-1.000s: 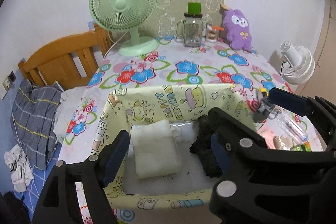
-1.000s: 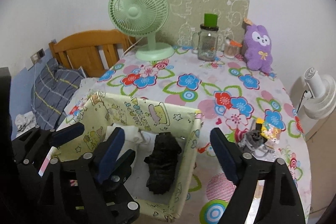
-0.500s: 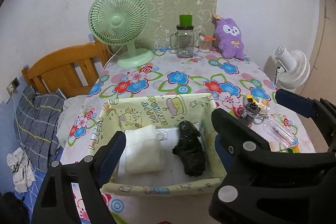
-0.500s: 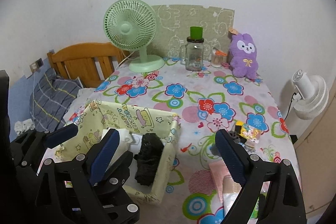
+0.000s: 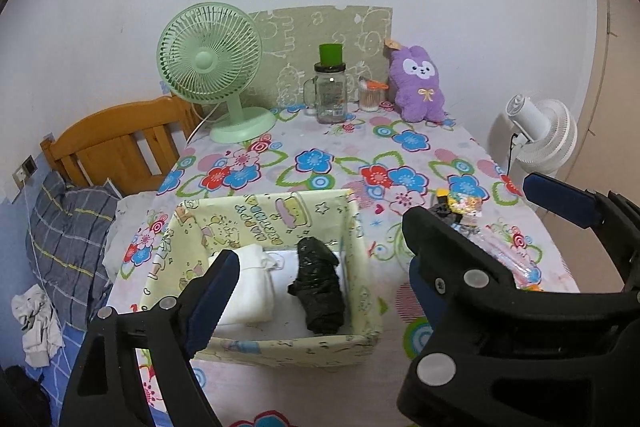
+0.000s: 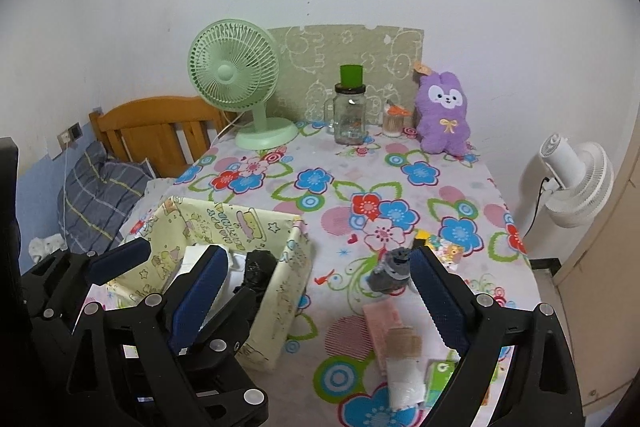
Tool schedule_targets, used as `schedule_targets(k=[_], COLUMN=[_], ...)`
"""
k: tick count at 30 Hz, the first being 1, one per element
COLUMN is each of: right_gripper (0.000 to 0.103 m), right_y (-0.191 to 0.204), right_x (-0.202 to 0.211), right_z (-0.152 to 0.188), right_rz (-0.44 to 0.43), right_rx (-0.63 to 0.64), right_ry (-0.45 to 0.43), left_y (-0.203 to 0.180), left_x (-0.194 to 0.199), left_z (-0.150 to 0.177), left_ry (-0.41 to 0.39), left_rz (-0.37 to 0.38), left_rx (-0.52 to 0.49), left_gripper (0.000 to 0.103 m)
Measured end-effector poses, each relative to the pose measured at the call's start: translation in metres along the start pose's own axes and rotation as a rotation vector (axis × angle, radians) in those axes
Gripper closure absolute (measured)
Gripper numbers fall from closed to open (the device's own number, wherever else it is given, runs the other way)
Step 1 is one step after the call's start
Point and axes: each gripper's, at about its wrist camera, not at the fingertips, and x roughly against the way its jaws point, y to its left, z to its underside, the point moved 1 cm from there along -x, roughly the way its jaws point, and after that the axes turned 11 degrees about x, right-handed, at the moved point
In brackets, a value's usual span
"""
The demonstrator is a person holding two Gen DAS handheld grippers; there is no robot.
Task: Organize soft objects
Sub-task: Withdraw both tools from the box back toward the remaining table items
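A yellow cartoon-print fabric box [image 5: 256, 215] [image 6: 288, 291] stands on the floral table. Inside lie a folded white cloth [image 5: 252, 287] and a rolled black soft item [image 5: 320, 291] [image 6: 258, 265]. A purple plush rabbit [image 5: 418, 83] [image 6: 442, 109] sits upright at the back of the table. My left gripper [image 5: 316, 291] is open and empty, held above and in front of the box. My right gripper [image 6: 314, 303] is open and empty, to the right of the box over the table.
A green desk fan [image 5: 214, 67], a glass mug jar with green cap [image 5: 330, 95] and a small cup [image 5: 370, 97] stand at the back. Small clutter [image 6: 394, 269] and packets [image 6: 400, 355] lie at the right front. A white fan [image 6: 572, 179] and wooden headboard [image 5: 116, 143] flank the table.
Both grippers have pulled back and up from the box, so more of the table shows. The black item and white cloth stay in the box.
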Motion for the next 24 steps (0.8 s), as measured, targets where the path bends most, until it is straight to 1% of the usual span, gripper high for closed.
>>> schedule_targets(k=[2, 4, 7, 12, 24], right_gripper=[0.009, 0.009, 0.008, 0.008, 0.007], right_y=[-0.004, -0.009, -0.016, -0.028, -0.055], right_x=[0.005, 0.010, 0.016, 0.023, 0.034], right_z=[0.001, 0.002, 0.003, 0.011, 0.032], right_rz=[0.005, 0.011, 0.017, 0.020, 0.070], right_rx=[-0.001, -0.002, -0.010, -0.039, -0.062], right_ry=[-0.008, -0.015, -0.024, -0.028, -0.039], left_y=[-0.005, -0.010, -0.018, -0.031, -0.061], left_x=[0.003, 0.007, 0.011, 0.014, 0.011], left_z=[0.001, 0.000, 0.001, 0.004, 0.019], left_ry=[-0.008, -0.018, -0.027, -0.035, -0.022], left_rz=[0.007, 0.015, 0.030, 0.035, 0.043], left_rx=[-0.001, -0.001, -0.005, -0.013, -0.026], left_gripper=[0.013, 0.010, 0.008, 0.006, 0.004])
